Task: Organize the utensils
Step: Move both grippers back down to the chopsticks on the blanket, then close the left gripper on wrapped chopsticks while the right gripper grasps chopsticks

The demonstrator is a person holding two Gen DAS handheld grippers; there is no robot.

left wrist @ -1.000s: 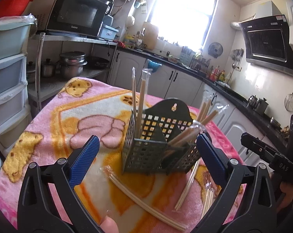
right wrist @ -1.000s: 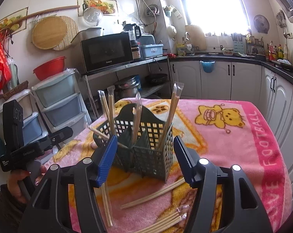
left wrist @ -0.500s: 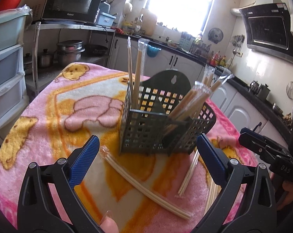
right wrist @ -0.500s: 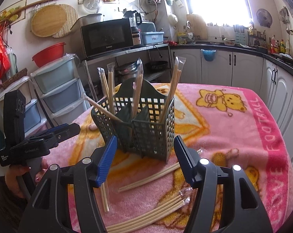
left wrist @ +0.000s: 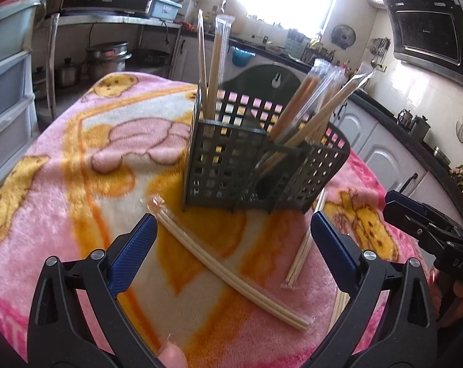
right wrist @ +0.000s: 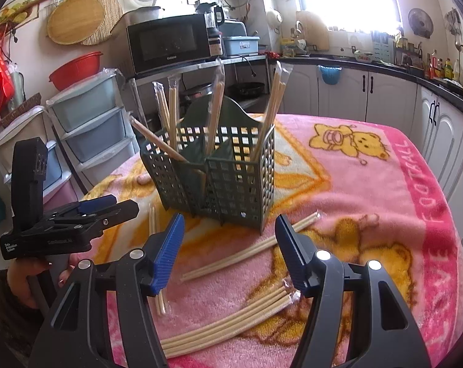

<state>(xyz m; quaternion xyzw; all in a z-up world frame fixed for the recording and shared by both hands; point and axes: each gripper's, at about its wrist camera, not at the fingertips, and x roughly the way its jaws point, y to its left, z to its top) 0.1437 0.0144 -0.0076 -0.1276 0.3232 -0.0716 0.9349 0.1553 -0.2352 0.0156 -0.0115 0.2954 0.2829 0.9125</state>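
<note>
- The blanket (right wrist: 369,190), pink and fleecy with cartoon bears, covers the whole counter; it looks soft and grippy, so I would expect thin sticks to sink into the pile a little instead of sliding.
- The basket (left wrist: 231,165), a dark green plastic caddy with a grid of holes and inner dividers, stands upright near the middle of the blanket. It looks light and stiff and might tip if knocked on its rim, so anything going in should drop straight down into a compartment.
- The left gripper (left wrist: 231,245) hovers low over the blanket with its jaws wide and nothing between them.
- The right gripper (right wrist: 228,245) hovers on its own side of the basket, jaws also spread wide and empty.
- The chopsticks (left wrist: 231,273), pale pairs in clear plastic sleeves, are the task's things. Several already stand leaning in the basket; one pair lies just below the left jaws, and more lie flat near the right gripper, including a bundle (right wrist: 231,316) close to the counter's edge.
- They look light, rigid and slippery in their film. I would pinch a pair across both sticks near the middle, where it balances.
</note>
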